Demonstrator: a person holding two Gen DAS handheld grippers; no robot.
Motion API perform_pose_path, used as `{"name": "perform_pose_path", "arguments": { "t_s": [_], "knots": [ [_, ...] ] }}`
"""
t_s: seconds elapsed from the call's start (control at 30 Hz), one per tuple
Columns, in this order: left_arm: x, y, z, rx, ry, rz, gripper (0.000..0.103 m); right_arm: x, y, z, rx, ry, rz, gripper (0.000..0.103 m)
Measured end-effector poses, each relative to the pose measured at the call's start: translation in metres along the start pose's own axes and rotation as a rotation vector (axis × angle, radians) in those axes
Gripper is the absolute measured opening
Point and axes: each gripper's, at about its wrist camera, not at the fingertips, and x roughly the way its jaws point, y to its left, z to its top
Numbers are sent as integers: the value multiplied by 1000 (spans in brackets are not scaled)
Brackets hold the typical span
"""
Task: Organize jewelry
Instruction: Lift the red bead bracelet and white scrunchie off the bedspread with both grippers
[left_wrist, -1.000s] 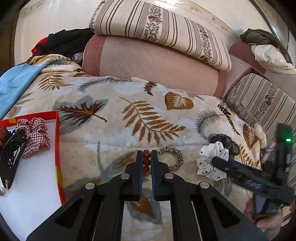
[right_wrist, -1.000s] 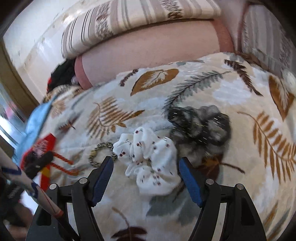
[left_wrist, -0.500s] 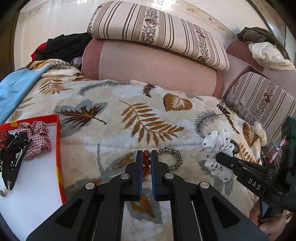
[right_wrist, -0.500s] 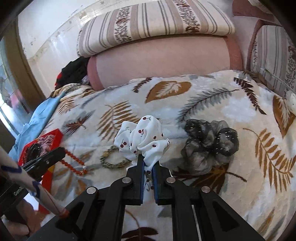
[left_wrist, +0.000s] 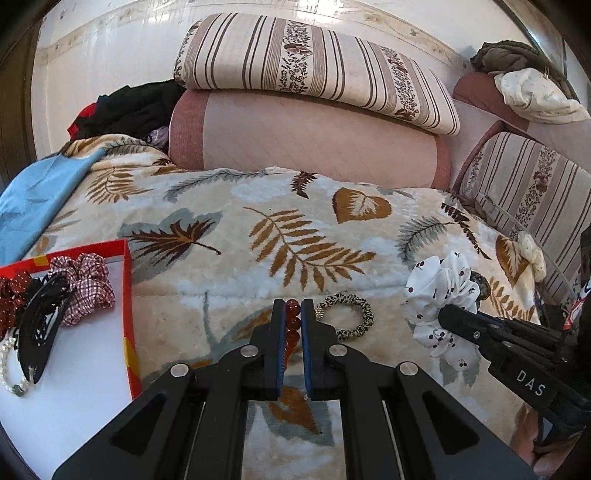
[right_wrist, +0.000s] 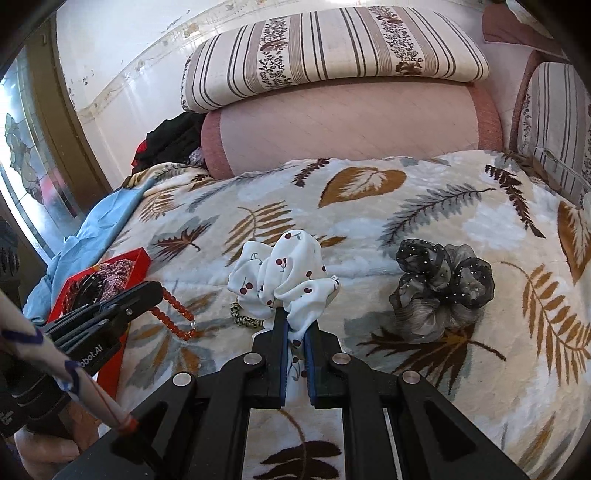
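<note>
My left gripper (left_wrist: 292, 310) is shut on a string of red beads (left_wrist: 291, 319), which hangs from it in the right wrist view as a red bead loop (right_wrist: 173, 314). My right gripper (right_wrist: 296, 319) is shut on a white cherry-print scrunchie (right_wrist: 284, 273), lifted off the leaf-patterned blanket (right_wrist: 369, 221); it also shows at the right of the left wrist view (left_wrist: 441, 291). A leopard-print hair tie (left_wrist: 347, 317) lies just right of the left gripper. A black sparkly scrunchie (right_wrist: 443, 288) rests on the blanket to the right.
A red-rimmed white tray (left_wrist: 127, 295) at the left holds a checked scrunchie (left_wrist: 86, 284), a black hair claw (left_wrist: 40, 325), a dotted red scrunchie and a pearl bracelet (left_wrist: 11, 373). Striped cushions (left_wrist: 314, 70) and a pink bolster (left_wrist: 306, 144) lie behind. Blue cloth (left_wrist: 33, 199) lies far left.
My right gripper went from open around the white scrunchie to shut on it, then lifted it up off the blanket. The left gripper kept its hold on the beads and barely moved.
</note>
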Motion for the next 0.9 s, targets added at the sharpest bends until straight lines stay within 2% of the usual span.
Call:
{"name": "perform_pose_path", "arguments": {
  "t_s": [0.4, 0.9],
  "knots": [
    [-4, -11, -3, 63, -25, 35, 7, -3, 2, -3, 1, -10, 24, 9],
    [-4, -14, -4, 67, -28, 38, 7, -2, 3, -3, 1, -14, 28, 9]
  ]
}}
